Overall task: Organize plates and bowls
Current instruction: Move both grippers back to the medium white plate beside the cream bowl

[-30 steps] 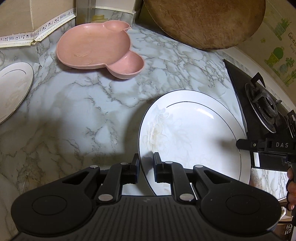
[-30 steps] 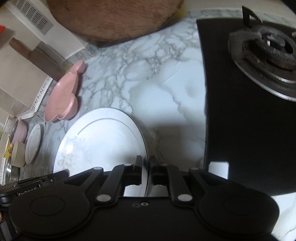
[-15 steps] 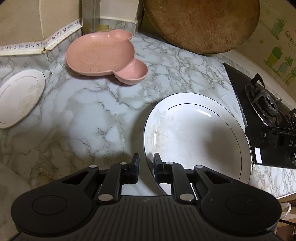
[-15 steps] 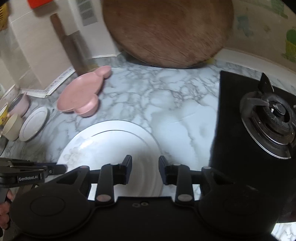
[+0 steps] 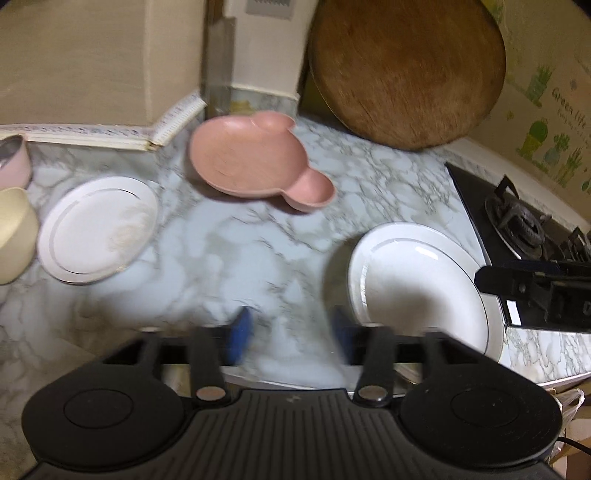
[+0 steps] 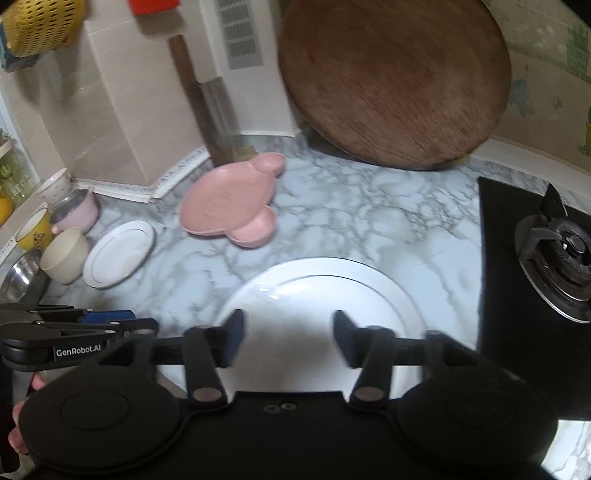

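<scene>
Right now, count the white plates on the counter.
2. The large white plate lies near the stove; the small white plate lies left, beside the cream bowl. More may sit out of frame.

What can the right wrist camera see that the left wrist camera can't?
Only the right wrist view shows the yellow basket, the yellow mug and the steel bowl. Only the left wrist view shows the "Green life" sticker. Both show the pink divided plate, the large white plate, the small white plate and the round wooden board.
</scene>
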The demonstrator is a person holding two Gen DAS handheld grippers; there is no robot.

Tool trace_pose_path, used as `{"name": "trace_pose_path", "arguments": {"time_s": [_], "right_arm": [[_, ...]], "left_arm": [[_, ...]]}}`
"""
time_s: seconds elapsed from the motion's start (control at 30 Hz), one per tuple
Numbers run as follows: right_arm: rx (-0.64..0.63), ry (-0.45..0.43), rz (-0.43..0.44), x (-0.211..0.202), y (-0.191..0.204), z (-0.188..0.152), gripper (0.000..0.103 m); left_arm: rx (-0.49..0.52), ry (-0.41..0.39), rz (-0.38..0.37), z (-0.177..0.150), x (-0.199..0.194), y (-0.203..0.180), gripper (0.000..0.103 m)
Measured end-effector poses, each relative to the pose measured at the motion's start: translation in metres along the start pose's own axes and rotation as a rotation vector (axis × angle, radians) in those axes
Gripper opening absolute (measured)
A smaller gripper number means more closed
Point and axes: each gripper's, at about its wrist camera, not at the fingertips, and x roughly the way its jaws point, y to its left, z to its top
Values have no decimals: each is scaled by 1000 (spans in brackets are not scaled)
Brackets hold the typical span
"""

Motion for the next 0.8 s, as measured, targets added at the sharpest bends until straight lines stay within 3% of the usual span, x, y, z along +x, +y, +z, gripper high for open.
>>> {"name": "trace_pose_path", "arguments": {"time_s": [0.13, 0.2, 0.33, 0.4, 0.47, 0.8], "right_arm": [[-16, -17, 30, -2, 26, 0, 67], [-31, -25, 37, -1, 39, 2, 77], [-82, -44, 52, 4, 68, 7, 83], [-107, -48, 62, 10, 81, 11, 96], [-126, -66, 66, 16, 95, 15, 101], [-192, -53, 137, 71, 156, 44, 102]], "left_arm": [[-12, -38, 13, -2, -14, 20, 61], [-24, -52, 22, -3, -20, 30, 62], [-49, -82, 52, -5, -30, 55, 73], [-71, -90, 66, -6, -33, 69, 73], [-97, -99, 85, -7, -35, 84, 73], [-193, -150, 242, 3, -30, 152, 78]]}}
